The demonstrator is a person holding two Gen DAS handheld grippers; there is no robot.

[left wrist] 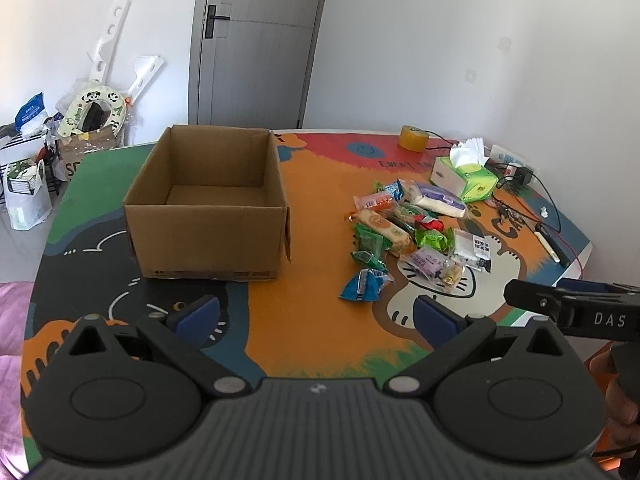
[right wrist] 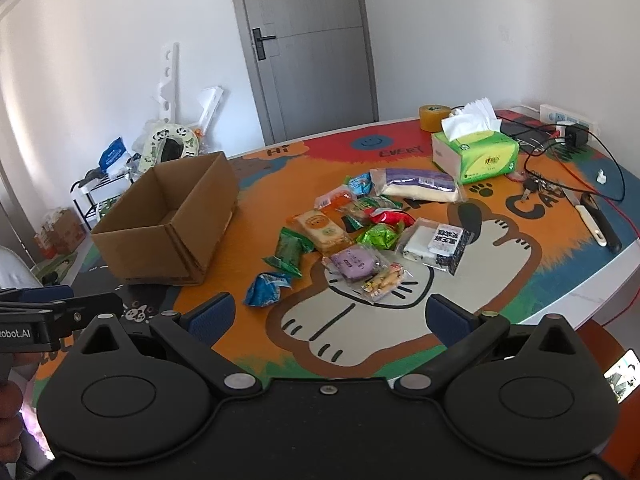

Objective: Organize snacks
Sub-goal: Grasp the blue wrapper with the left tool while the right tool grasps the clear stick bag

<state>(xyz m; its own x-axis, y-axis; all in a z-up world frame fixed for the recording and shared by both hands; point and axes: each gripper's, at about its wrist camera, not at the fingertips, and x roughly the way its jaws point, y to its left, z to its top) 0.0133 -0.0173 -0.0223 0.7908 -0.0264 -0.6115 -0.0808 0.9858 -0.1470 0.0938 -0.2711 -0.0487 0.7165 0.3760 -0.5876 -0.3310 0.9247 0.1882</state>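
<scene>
Right gripper (right wrist: 328, 314): jaws wide apart, above table (right wrist: 560, 280).
Snacks (right wrist: 360, 232): loose pile.
Cardboard box (right wrist: 168, 220): open, left of pile.

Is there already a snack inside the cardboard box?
No. The cardboard box shows only its bare bottom; the snacks lie beside it on the table.
</scene>
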